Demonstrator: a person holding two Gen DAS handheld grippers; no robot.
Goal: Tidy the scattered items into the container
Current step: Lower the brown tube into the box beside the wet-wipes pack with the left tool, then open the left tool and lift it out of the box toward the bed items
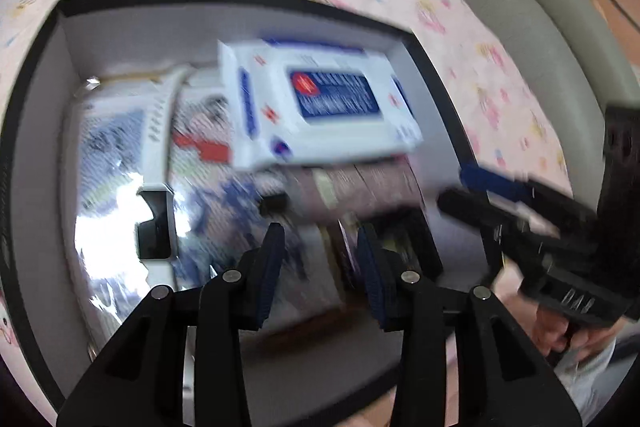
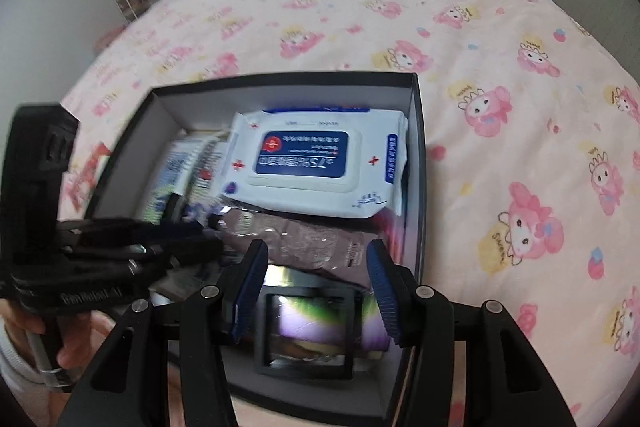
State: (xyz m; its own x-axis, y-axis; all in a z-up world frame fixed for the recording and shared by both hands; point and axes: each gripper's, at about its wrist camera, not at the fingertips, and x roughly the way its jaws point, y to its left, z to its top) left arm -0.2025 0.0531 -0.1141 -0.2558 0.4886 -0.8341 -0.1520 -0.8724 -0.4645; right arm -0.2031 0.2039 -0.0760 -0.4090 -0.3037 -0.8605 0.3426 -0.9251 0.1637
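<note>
The box point(image 2: 416, 163) sat on the bed point(image 2: 500, 67), on the pink printed blanket, and it looked nearly full. A white wipes pack point(image 2: 312, 163) lay on top at the far end, a brown pouch point(image 2: 312, 243) just in front of it, and a small black frame point(image 2: 308, 331) at the near end. From the left view a white watch point(image 1: 158, 187) lay along the left side on shiny foil packets point(image 1: 108, 155), though that view was blurred and the smaller things beneath could not be made out.

No loose items showed on the blanket around the box, so I judged the gathering close to done, or done. The step in hand seemed to be a last settling of the contents, or drawing clear of the box. The next move would call for a look round the bed for anything missed, and otherwise lifting both tools straight up without catching the pouch or the wipes.

The left tool point(image 1: 320, 271) hung over the middle of the box, its blue pads parted with nothing between them. The right tool point(image 2: 316, 291) hovered above the near end over the frame, jaws spread wider, gripping nothing and touching nothing that I could see.
</note>
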